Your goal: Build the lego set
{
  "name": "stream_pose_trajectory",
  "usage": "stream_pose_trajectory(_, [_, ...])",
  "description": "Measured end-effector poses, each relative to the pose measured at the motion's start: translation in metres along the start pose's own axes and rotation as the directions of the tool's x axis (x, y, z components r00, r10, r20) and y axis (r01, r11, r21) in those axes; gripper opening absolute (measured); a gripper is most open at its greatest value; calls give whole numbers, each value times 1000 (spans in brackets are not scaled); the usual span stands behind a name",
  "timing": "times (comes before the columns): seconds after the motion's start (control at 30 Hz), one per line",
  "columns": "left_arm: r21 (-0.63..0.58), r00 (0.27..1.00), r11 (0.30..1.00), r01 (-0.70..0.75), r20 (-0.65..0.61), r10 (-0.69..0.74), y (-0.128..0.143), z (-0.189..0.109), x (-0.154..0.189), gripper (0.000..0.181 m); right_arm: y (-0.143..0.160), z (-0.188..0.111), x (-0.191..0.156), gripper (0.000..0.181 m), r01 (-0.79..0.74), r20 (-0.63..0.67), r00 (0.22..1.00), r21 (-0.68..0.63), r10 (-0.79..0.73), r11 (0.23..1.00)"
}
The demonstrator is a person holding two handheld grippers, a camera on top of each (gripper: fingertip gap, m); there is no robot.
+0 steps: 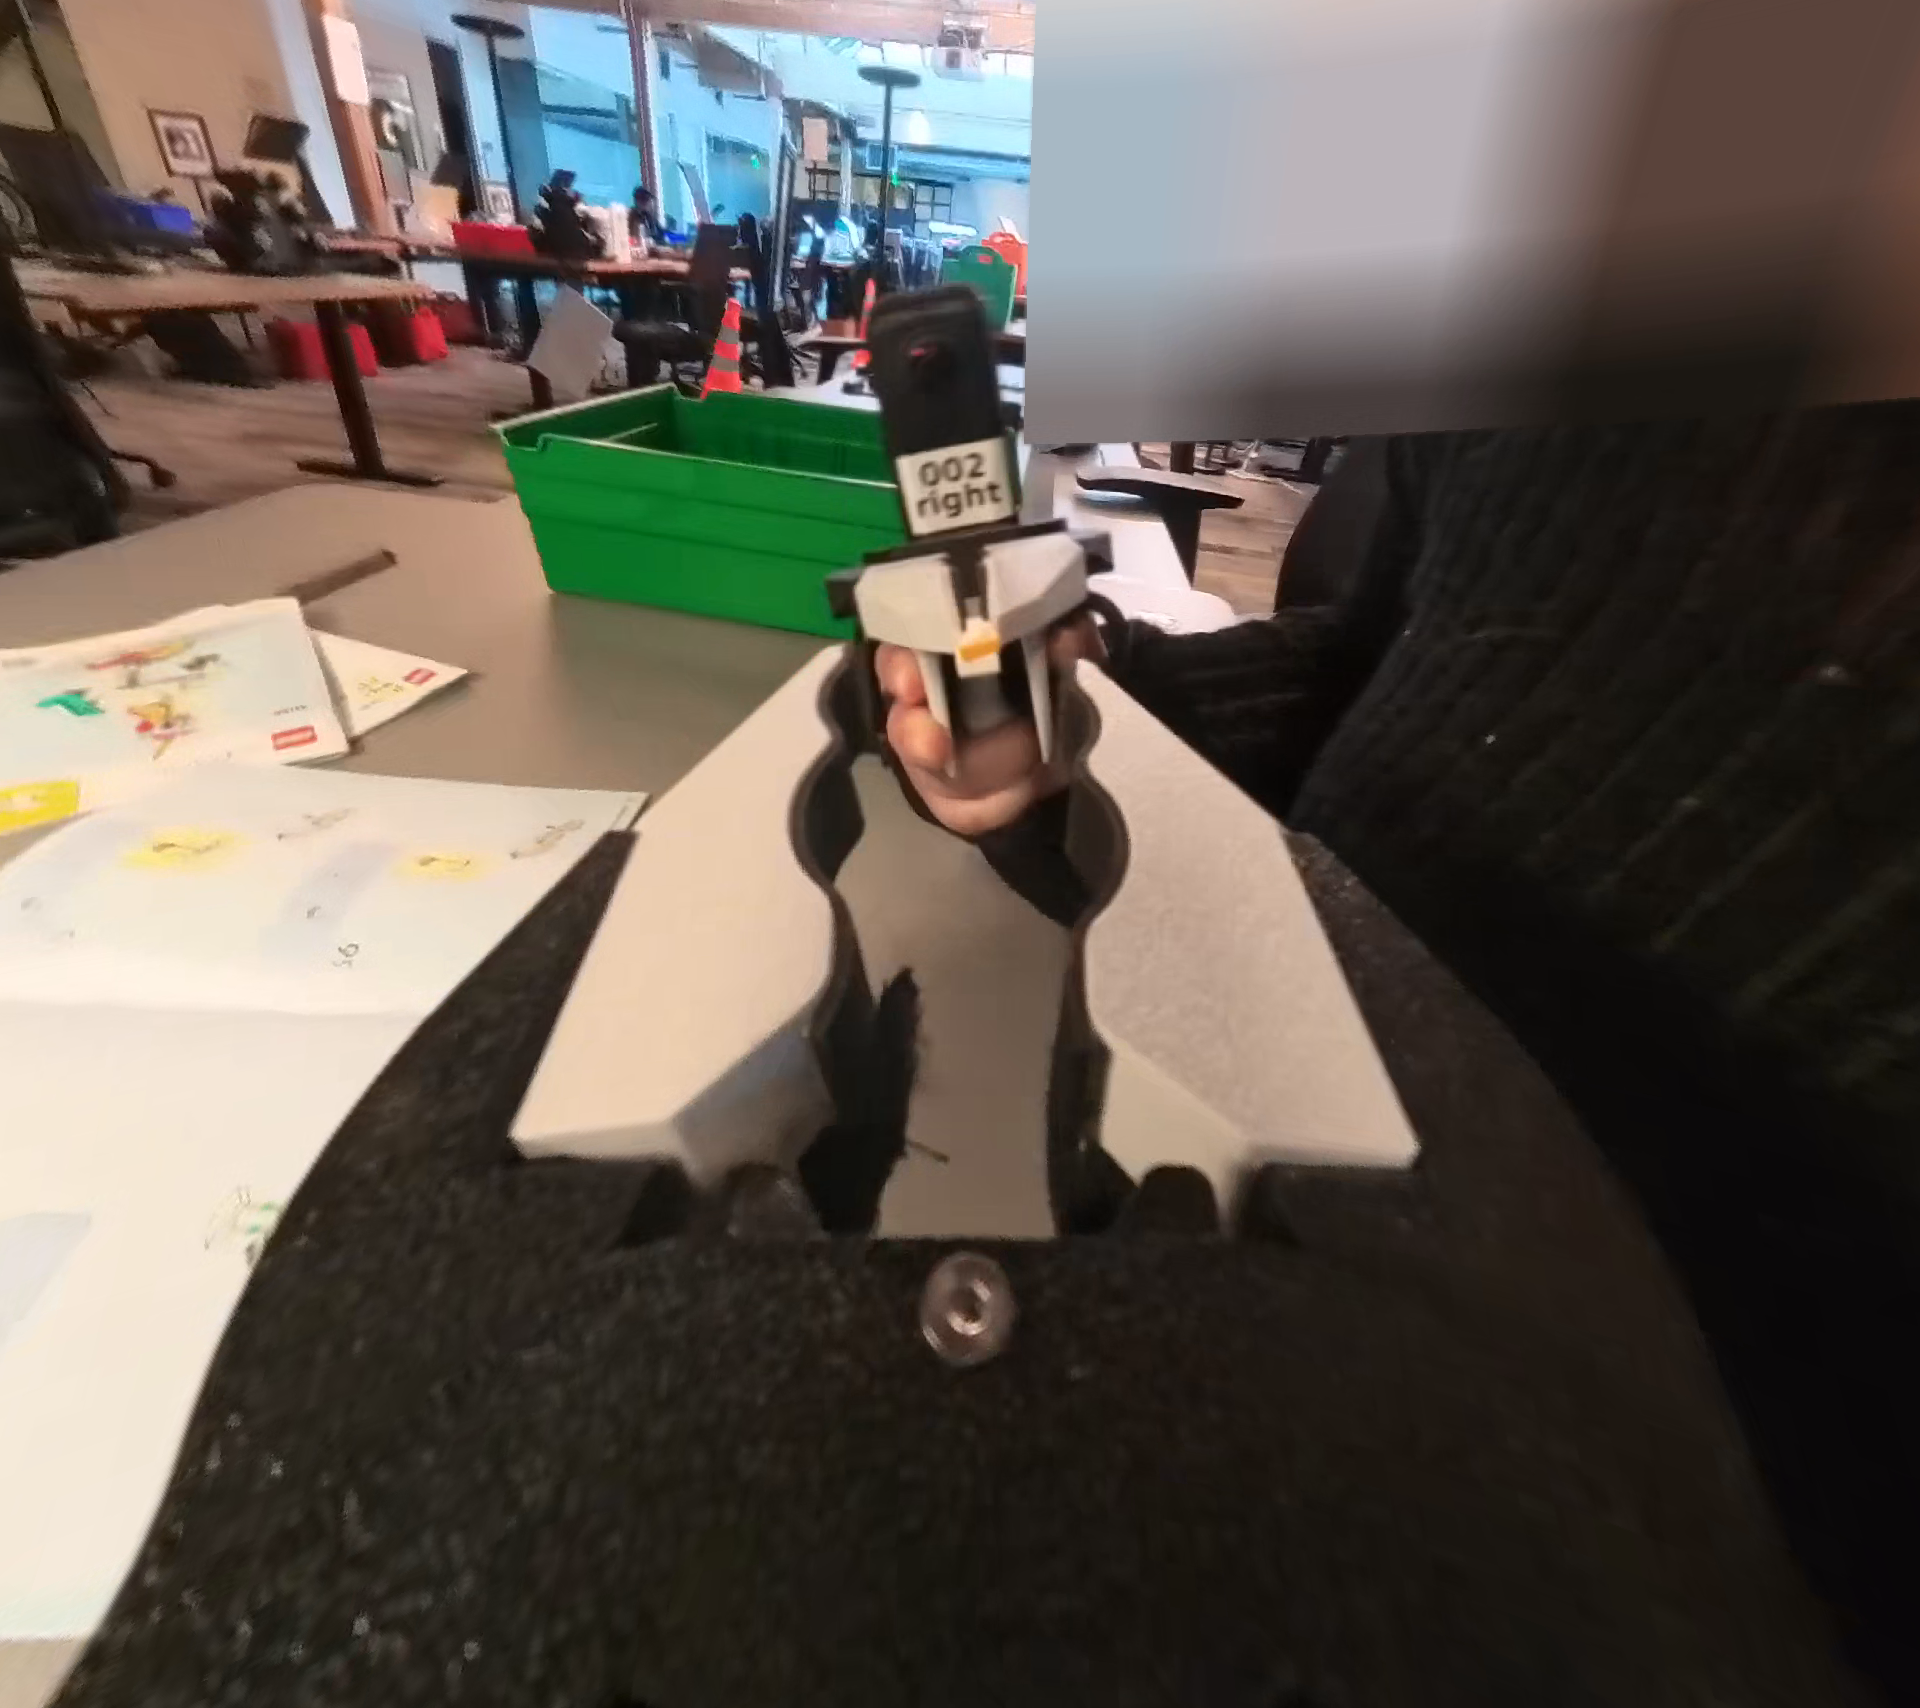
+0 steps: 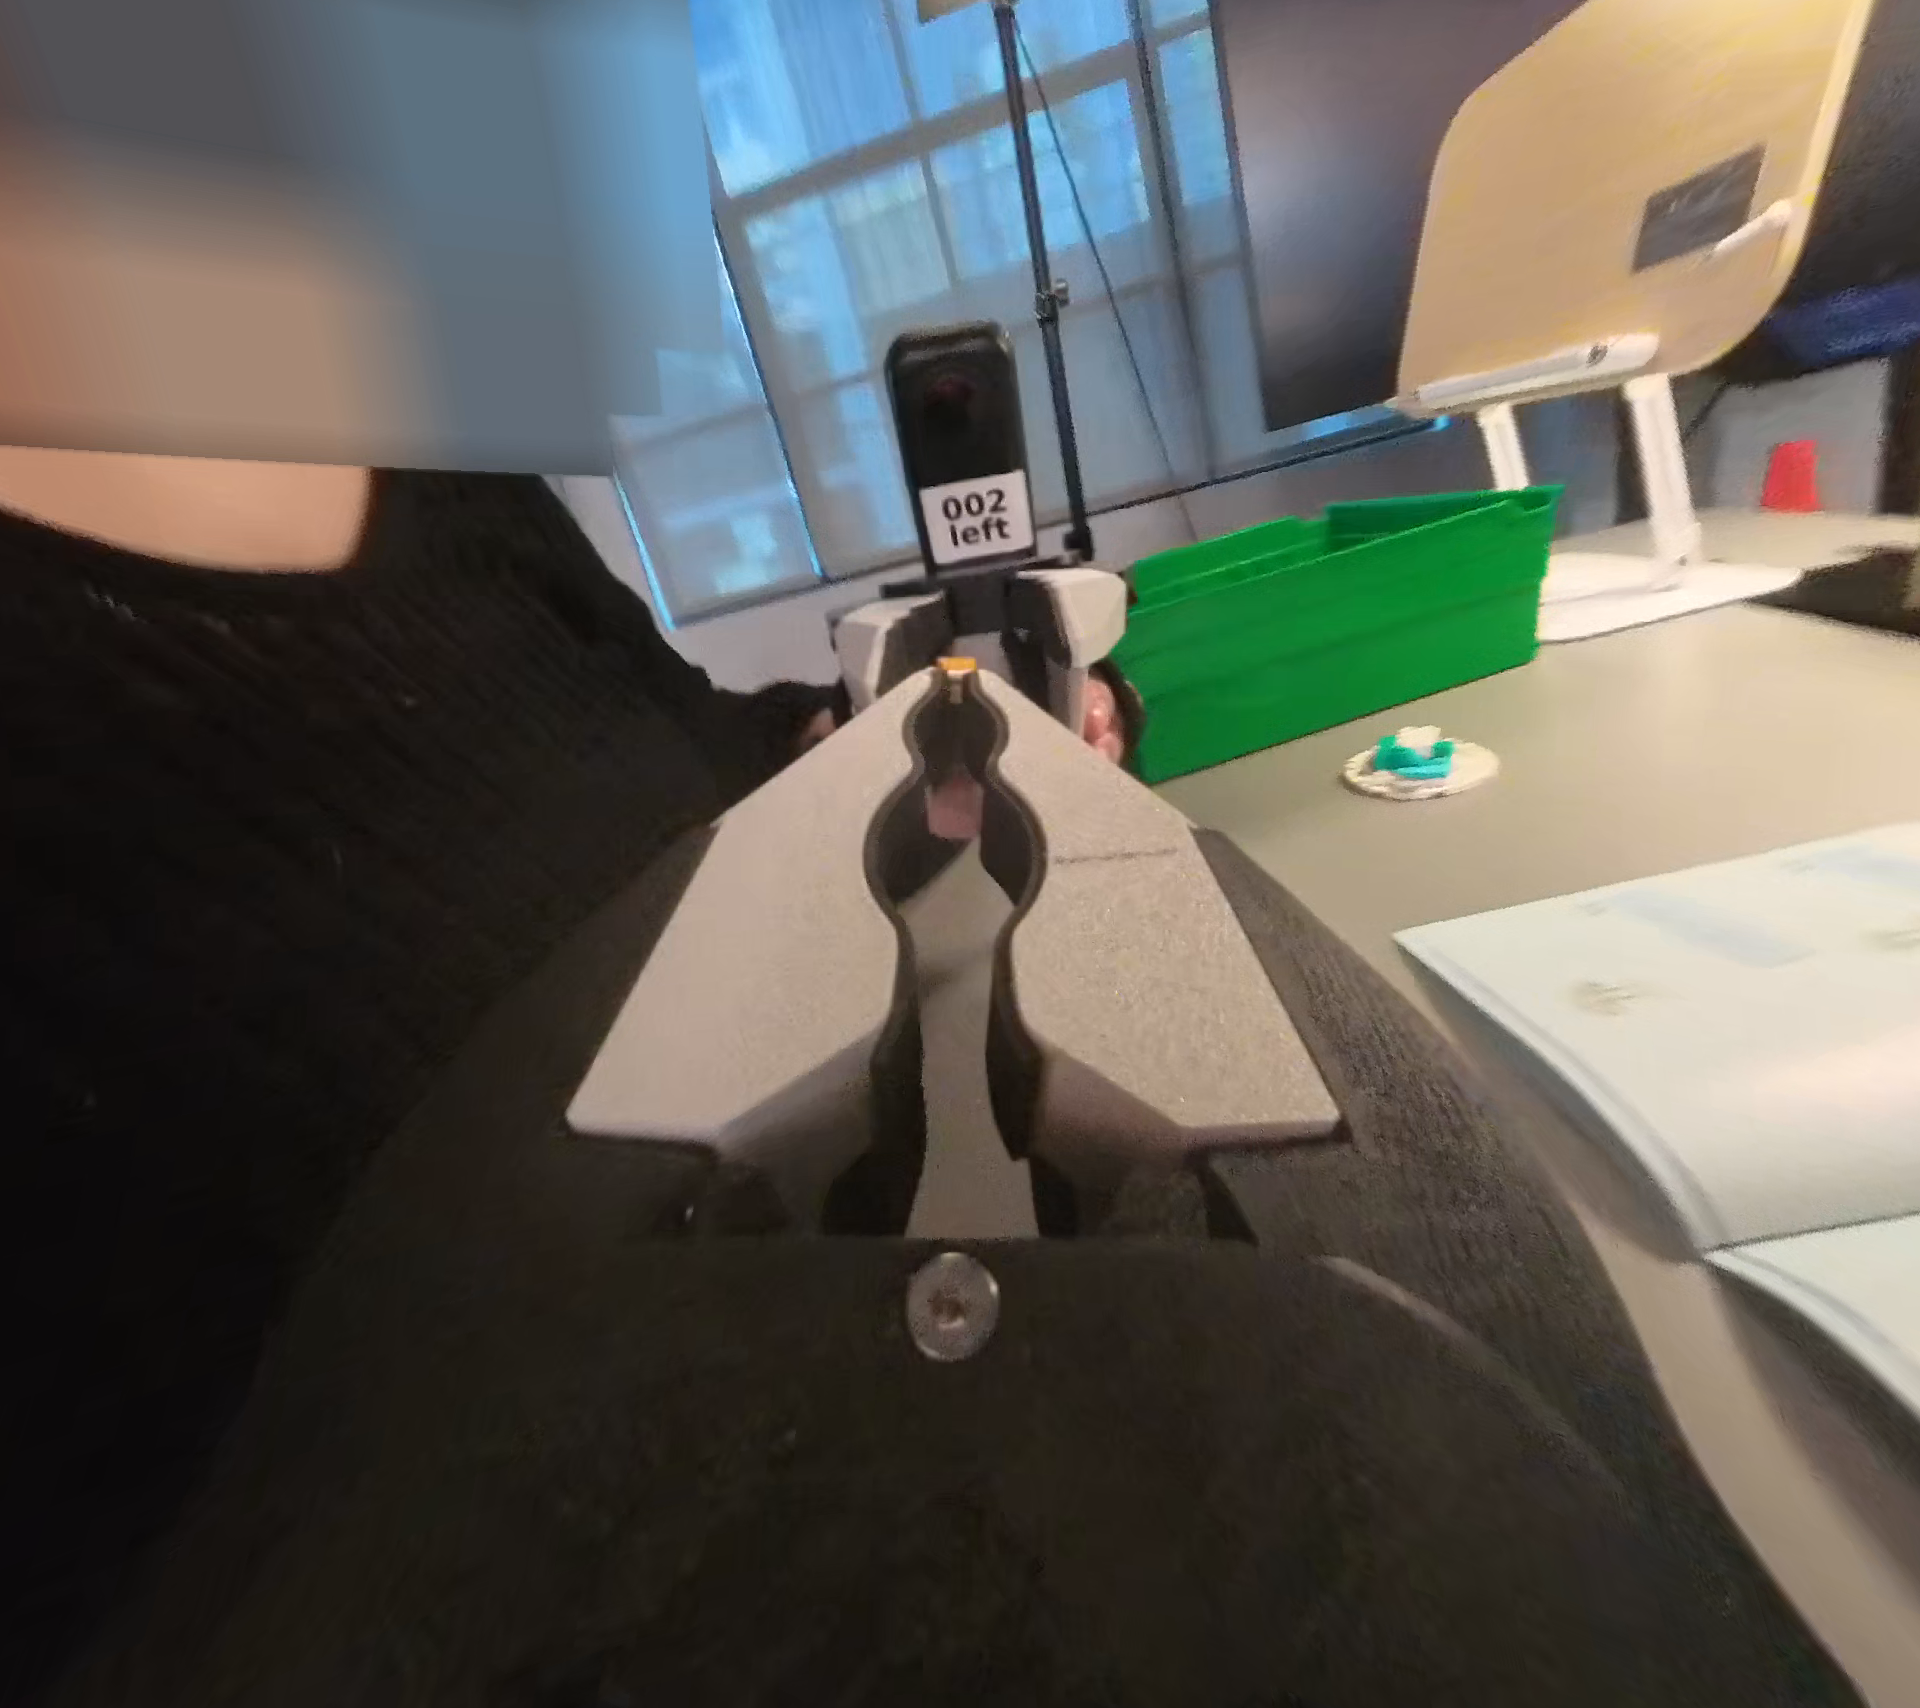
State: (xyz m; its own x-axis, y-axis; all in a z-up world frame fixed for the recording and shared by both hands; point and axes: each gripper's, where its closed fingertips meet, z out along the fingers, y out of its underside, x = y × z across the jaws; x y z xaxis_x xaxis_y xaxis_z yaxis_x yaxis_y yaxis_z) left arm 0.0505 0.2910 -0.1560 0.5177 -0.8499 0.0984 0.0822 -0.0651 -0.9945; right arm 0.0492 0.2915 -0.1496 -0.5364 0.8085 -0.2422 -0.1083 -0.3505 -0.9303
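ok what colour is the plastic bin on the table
Green plastic bin, clearest in the left wrist view.

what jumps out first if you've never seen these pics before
The two grippers face each other in mid-air: the right gripper pinches a tiny orange piece, the left gripper stands open before it. Behind them sits a green bin on the grey table.

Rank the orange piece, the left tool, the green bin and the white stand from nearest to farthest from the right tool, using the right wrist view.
1. orange piece, pinched at the tips of the right tool.
2. left tool, straight ahead, facing it.
3. green bin, behind that and to the right, on the table.
4. white stand, far right, beyond the bin.
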Motion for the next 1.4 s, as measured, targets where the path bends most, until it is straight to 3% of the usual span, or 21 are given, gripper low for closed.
stream_pose_trajectory(0.2, [-73, 999, 997, -32, -43, 28, 4, -1, 8, 10, 6, 2, -8, 0, 150, 1, 989, -44, -150, 988])
stream_pose_trajectory(0.47, [-89, 996, 996, -23, -90, 15, 5, -1, 15, 6, 12, 4, -11, 0, 183, 12, 983, -72, -183, 981])
stream_pose_trajectory(0.7, [-110, 990, 994, -14, -142, -2, 7, -1, 20, 5, 14, 5, -16, 0, 167, 51, 985, -73, -164, 983])
stream_pose_trajectory(1.2, [-109, 916, 980, 164, -353, -192, 6, -3, 43, 4, 17, 6, -37, 0, 55, 206, 977, -42, -45, 998])
stream_pose_trajectory(1.33, [-74, 958, 987, 141, -239, -155, 3, -1, 30, 7, 13, 5, -25, 0, 110, 121, 987, -25, -106, 994])
stream_pose_trajectory(1.4, [-55, 984, 994, 92, -150, -100, -1, -1, 22, 28, 10, 4, -18, 0, 180, 48, 983, -19, -179, 984])
